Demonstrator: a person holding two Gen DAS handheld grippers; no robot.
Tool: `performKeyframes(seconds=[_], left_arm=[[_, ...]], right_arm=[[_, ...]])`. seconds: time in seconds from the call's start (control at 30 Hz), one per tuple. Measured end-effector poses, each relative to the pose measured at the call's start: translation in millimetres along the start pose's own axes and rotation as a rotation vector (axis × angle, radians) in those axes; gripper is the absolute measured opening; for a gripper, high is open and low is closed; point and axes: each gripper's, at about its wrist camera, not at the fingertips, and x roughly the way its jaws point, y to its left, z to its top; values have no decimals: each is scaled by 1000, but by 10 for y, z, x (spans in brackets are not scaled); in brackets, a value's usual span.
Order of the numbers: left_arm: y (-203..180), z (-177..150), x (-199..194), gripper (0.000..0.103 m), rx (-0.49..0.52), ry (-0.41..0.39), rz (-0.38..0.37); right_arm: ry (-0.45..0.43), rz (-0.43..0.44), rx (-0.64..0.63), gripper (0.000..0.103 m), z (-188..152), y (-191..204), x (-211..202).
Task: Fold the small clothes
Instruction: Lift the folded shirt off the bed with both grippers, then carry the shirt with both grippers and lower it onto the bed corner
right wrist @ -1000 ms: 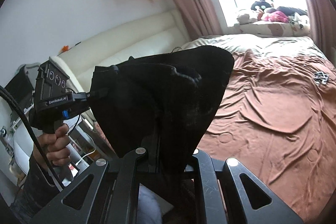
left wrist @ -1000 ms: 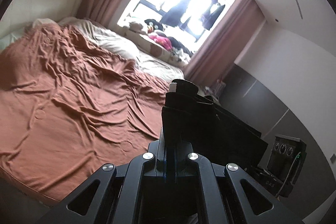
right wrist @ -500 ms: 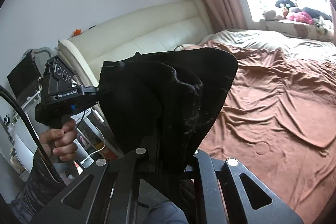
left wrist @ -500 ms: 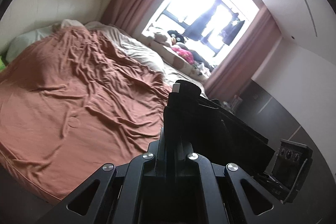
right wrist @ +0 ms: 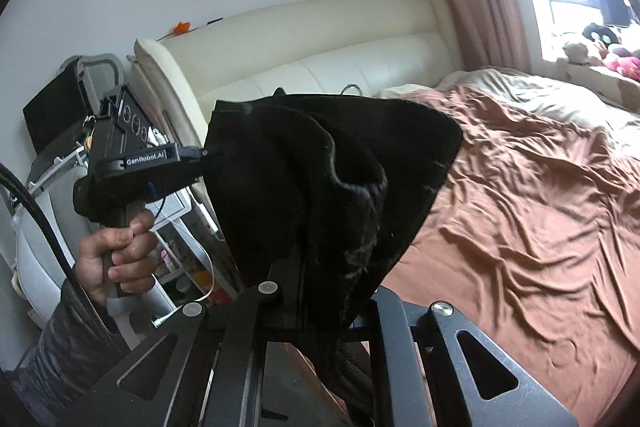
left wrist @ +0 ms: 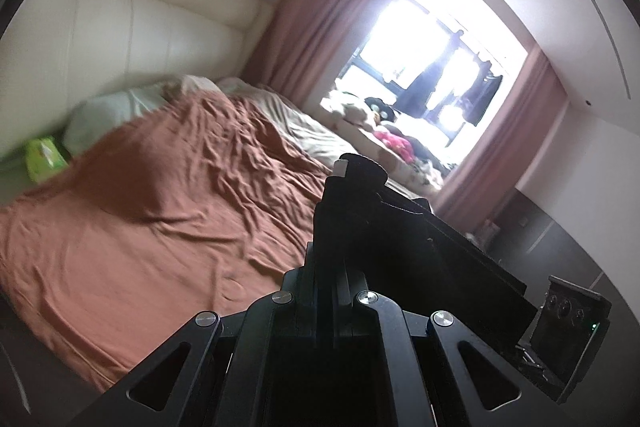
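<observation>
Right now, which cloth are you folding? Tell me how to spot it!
Find the big bed with the rumpled brown sheet. In front of it, in the air, the left gripper and the right gripper pinch one black garment between them. It's the only black cloth held up off the bed.

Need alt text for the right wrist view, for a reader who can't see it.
A black garment hangs stretched in the air between the right gripper, pinching it in the foreground, and the left gripper, clamping its far corner. Behind lies a bed with a rumpled brown sheet.
</observation>
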Motion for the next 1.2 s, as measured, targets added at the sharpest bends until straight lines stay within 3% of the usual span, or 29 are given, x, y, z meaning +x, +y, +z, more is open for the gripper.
performKeyframes(seconds=[0.6,0.7,0.97,1.2], left_arm=[[1245,460,-593,4,-48,-93,231],[1428,473,-673,4,-90,-118,240],[1881,495,-297,4,-119,-85,309],[2215,512,406,4,-123,-19,321]], right_arm=[[64,138,-46,6,155,388,1308],[75,159,-43,6,165,437,1461],[112,162,-6,6,104,178,1985],[155,118,19,6,73,-319,2451]])
